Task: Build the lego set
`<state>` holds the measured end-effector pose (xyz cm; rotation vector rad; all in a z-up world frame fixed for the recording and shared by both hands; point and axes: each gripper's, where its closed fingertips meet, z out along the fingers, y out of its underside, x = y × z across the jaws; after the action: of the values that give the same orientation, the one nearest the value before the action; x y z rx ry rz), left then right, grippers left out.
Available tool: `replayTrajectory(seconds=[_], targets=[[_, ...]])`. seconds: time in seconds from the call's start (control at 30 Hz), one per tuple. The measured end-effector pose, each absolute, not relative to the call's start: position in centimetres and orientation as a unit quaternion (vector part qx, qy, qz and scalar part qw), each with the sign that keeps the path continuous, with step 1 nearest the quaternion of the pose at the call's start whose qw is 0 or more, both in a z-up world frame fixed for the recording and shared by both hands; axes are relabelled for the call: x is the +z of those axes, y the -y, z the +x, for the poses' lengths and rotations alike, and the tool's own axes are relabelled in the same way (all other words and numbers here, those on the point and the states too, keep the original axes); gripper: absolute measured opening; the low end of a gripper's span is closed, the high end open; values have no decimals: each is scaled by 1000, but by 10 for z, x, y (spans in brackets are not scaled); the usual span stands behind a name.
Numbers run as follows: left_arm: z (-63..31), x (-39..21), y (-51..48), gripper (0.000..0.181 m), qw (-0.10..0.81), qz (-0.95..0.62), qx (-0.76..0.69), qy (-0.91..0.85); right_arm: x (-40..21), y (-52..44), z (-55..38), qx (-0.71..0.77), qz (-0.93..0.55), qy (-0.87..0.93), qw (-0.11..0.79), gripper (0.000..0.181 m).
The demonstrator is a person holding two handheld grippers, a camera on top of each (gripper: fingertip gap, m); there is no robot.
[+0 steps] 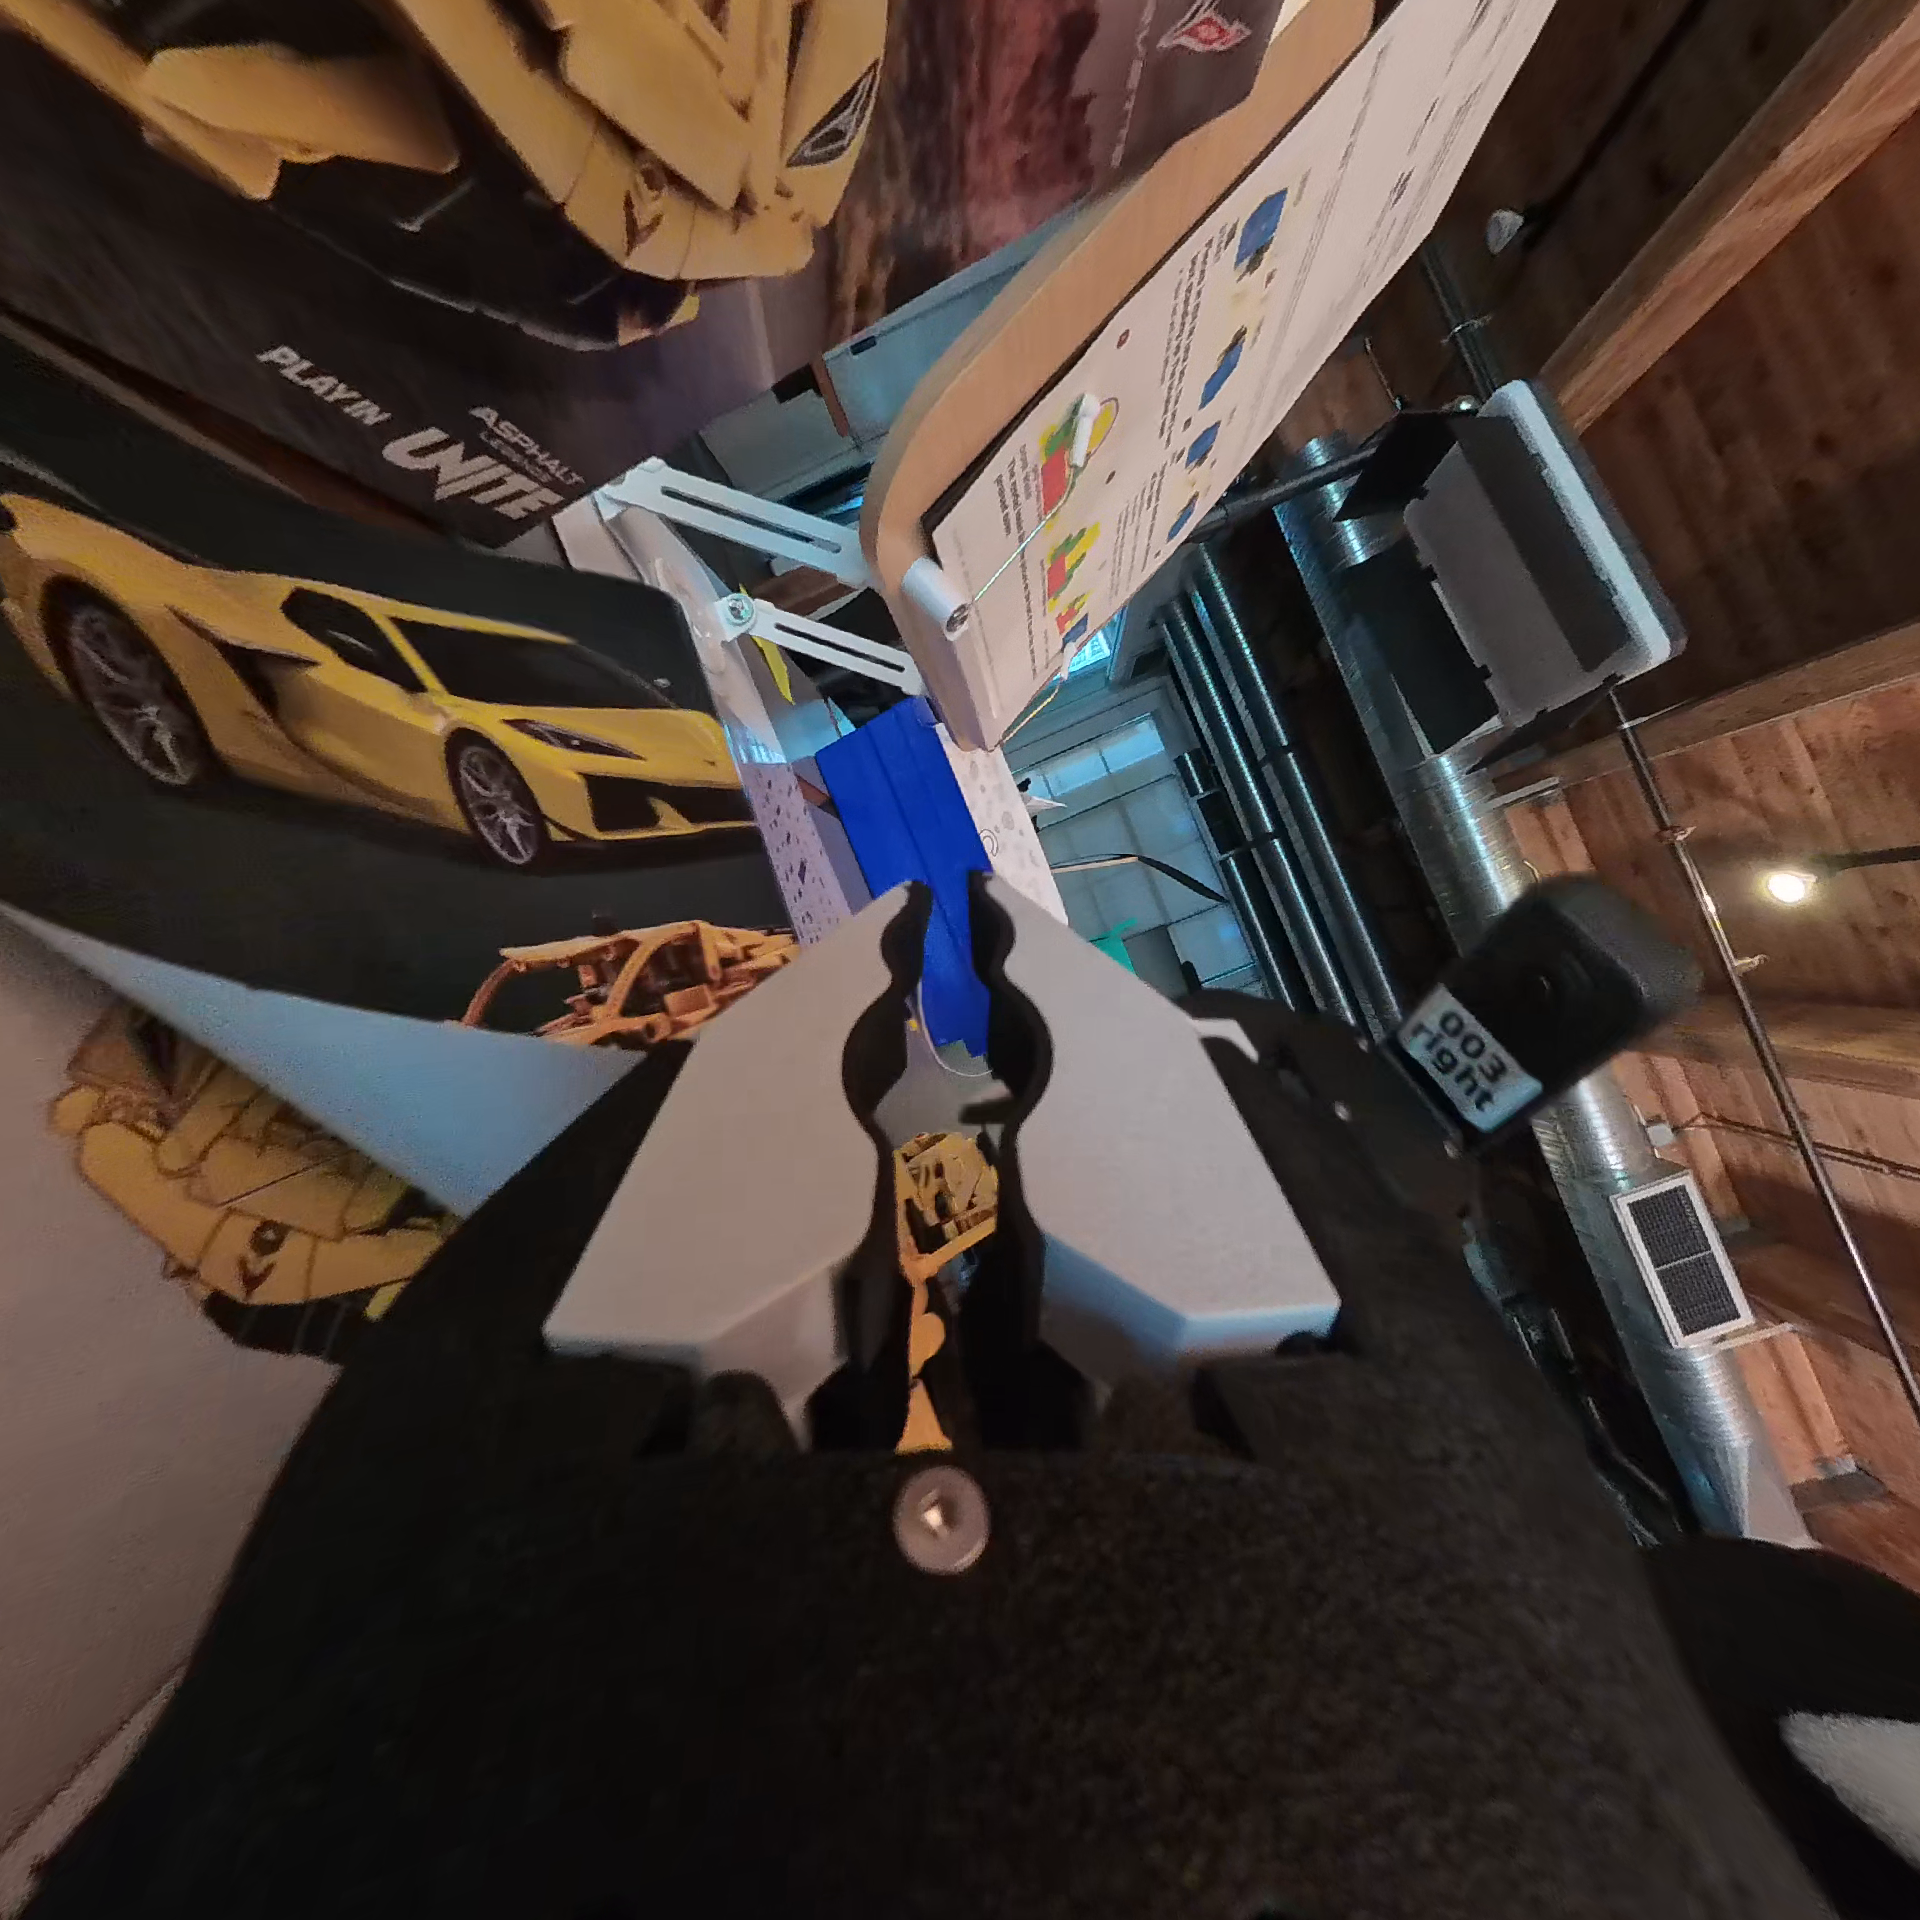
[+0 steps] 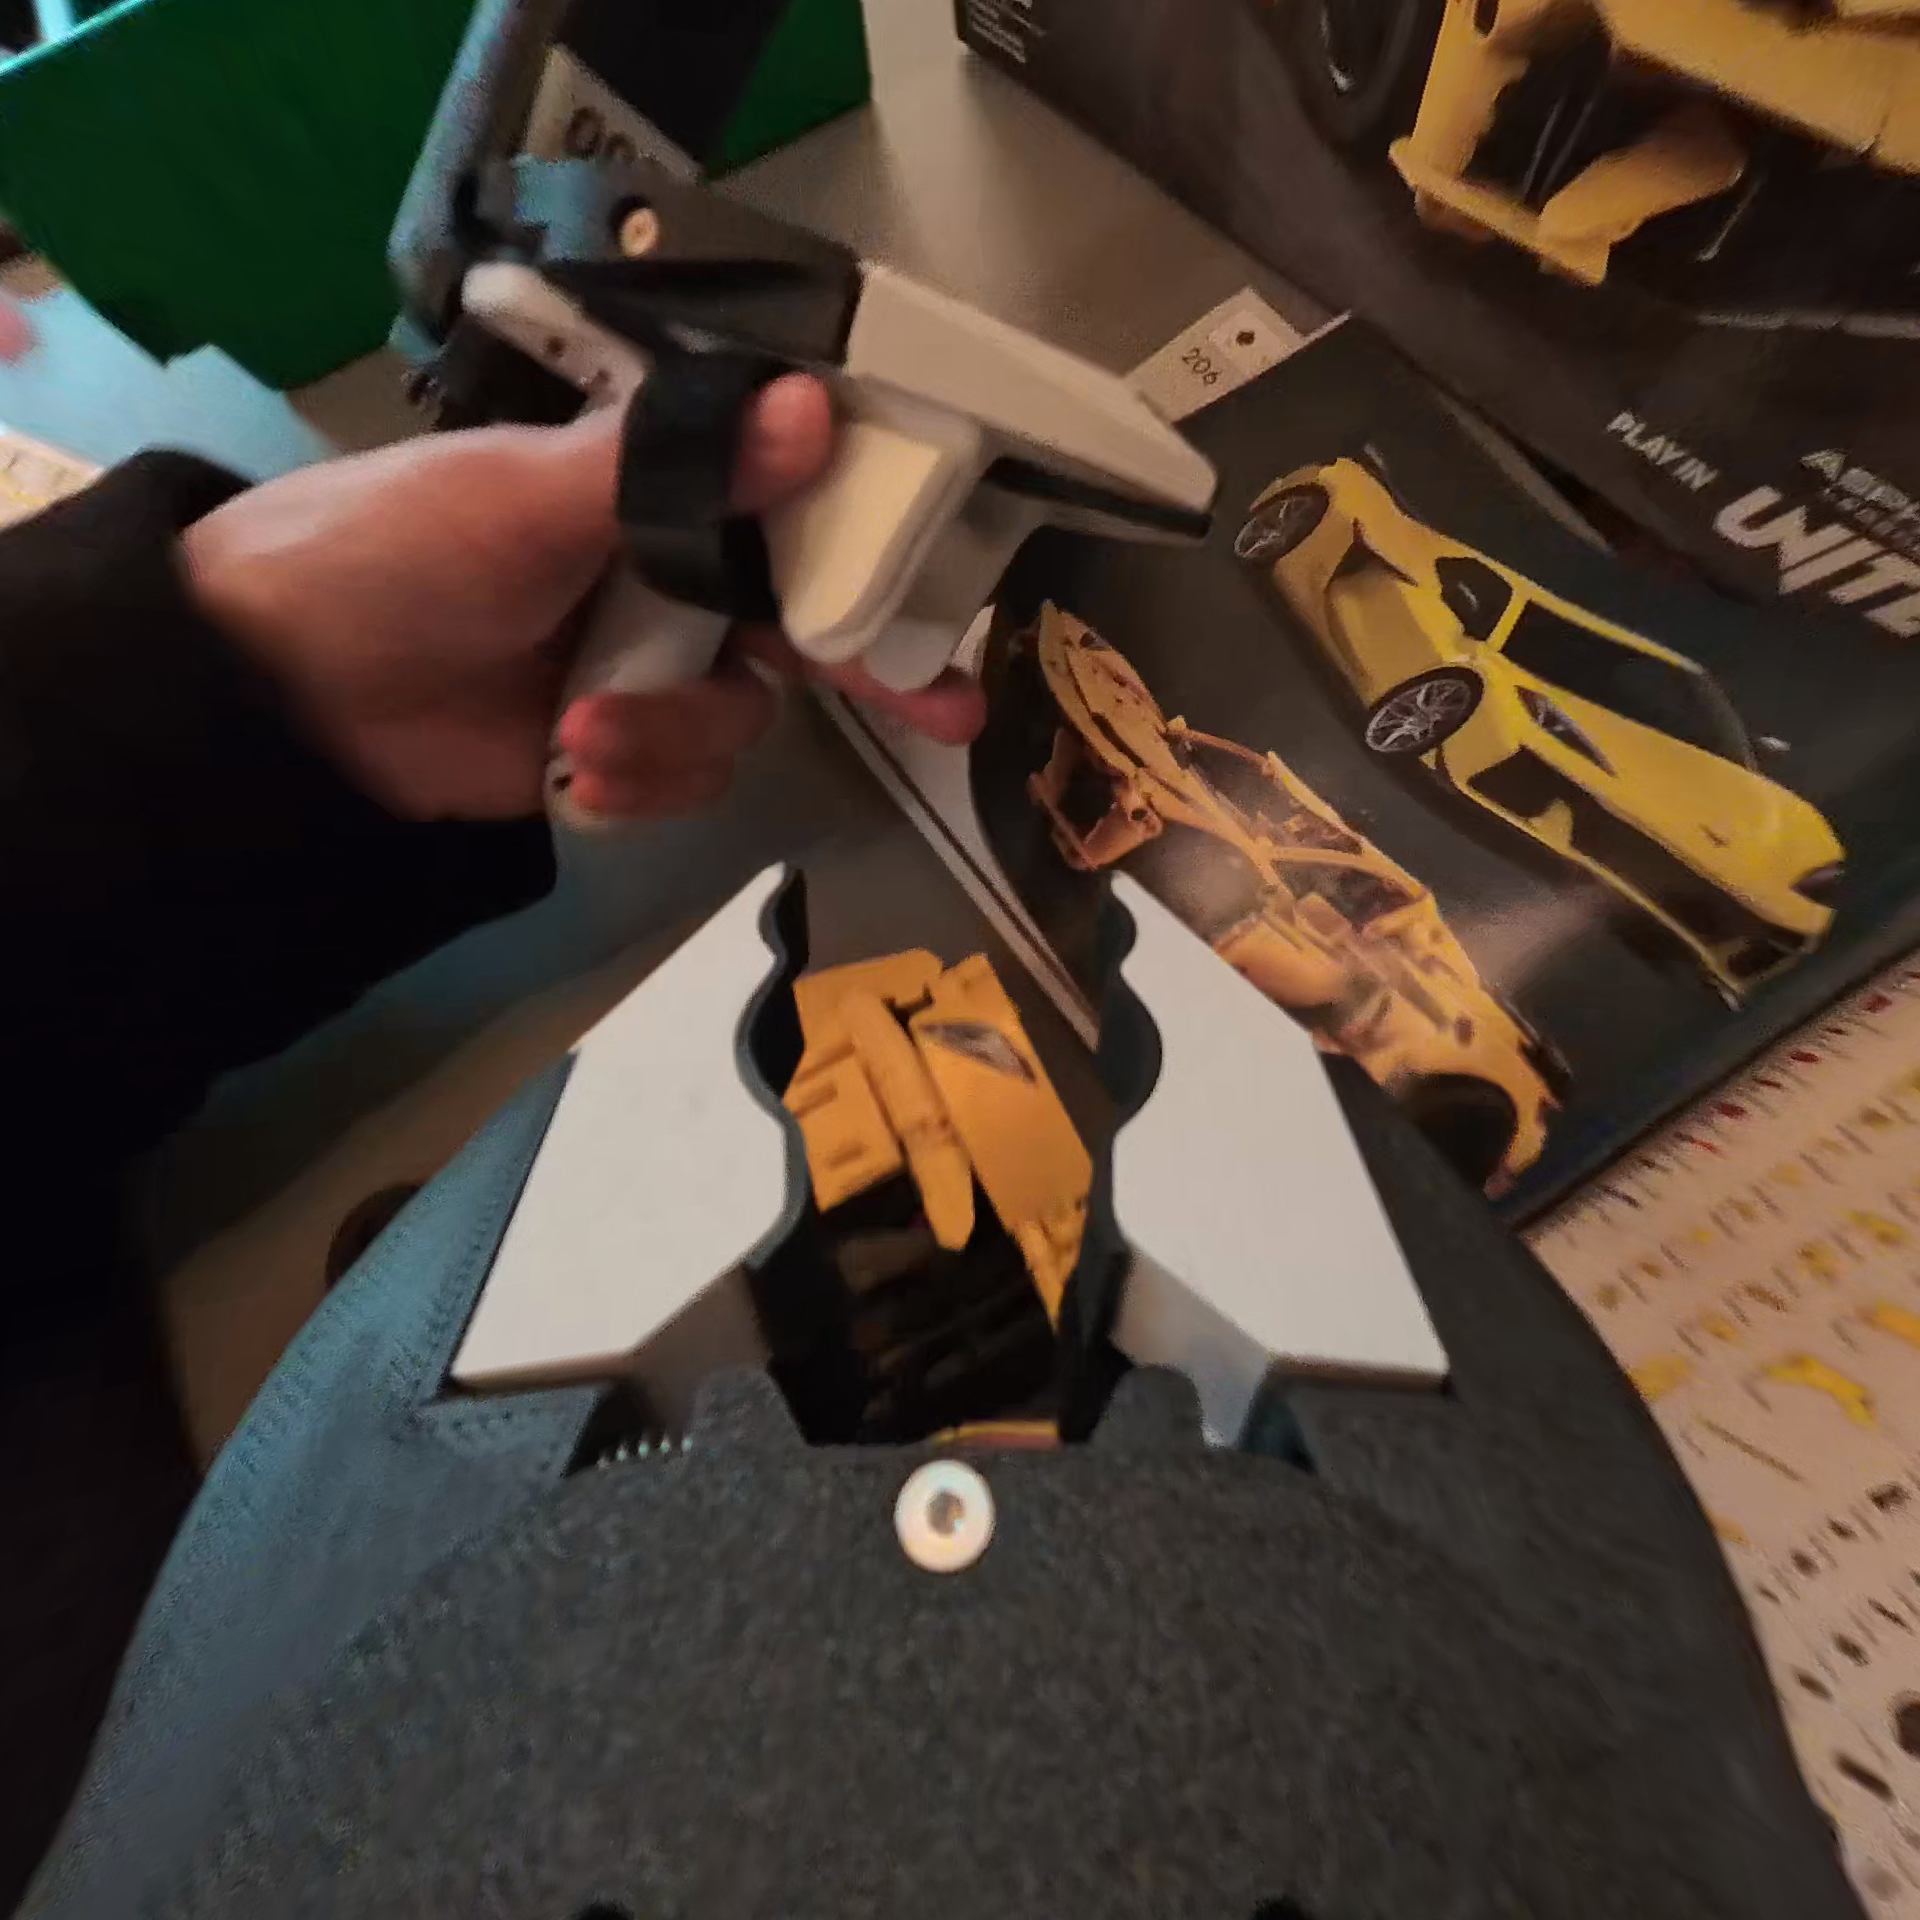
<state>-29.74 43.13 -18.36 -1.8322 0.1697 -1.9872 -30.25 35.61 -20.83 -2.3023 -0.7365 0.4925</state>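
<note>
A black Lego box (image 1: 364, 707) printed with yellow cars lies to my left; in the right wrist view it (image 2: 1558, 727) fills the upper right. My left gripper (image 1: 945, 899) has its jaws drawn to a narrow slit, and I see nothing between them. In the right wrist view a hand (image 2: 416, 603) holds it (image 2: 1195, 499) with its tips at the box panel's edge. My right gripper (image 2: 956, 894) is open, and the curled edge of a dark box flap (image 2: 1029, 790) passes between its fingers, close to the right one.
A blue piece (image 1: 894, 790) stands on a speckled mat (image 2: 1714, 1299) beyond the left gripper. A wooden board with an instruction sheet (image 1: 1195, 343) hangs on white arms above it. A green bin (image 2: 208, 208) sits far left. The right gripper's body (image 1: 1538, 997) shows close by. About 8 cm separates my left fingertips from my right.
</note>
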Motion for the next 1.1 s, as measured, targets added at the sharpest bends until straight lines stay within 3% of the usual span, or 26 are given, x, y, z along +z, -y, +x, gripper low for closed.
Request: replayTrajectory(seconds=[0.33, 0.6, 0.73, 0.83, 1.1], targets=[[-311, -207, -446, 6, 223, -699, -678, -58, -248, -388, -320, 121, -901, 321, 266, 57], [-325, -170, -456, 3, 235, -595, -768, -16, -256, -412, -330, 13, -878, 353, 323, 56], [-324, -169, -455, 3, 221, -584, -781, -10, -264, -423, -335, 2, -886, 340, 316, 47], [-323, -168, -453, 3, 215, -585, -782, -16, -264, -422, -339, 30, -892, 330, 308, 0], [-338, -163, -458, 3, 252, -600, -759, -24, -194, -422, -290, 37, -880, 265, 392, 0]])
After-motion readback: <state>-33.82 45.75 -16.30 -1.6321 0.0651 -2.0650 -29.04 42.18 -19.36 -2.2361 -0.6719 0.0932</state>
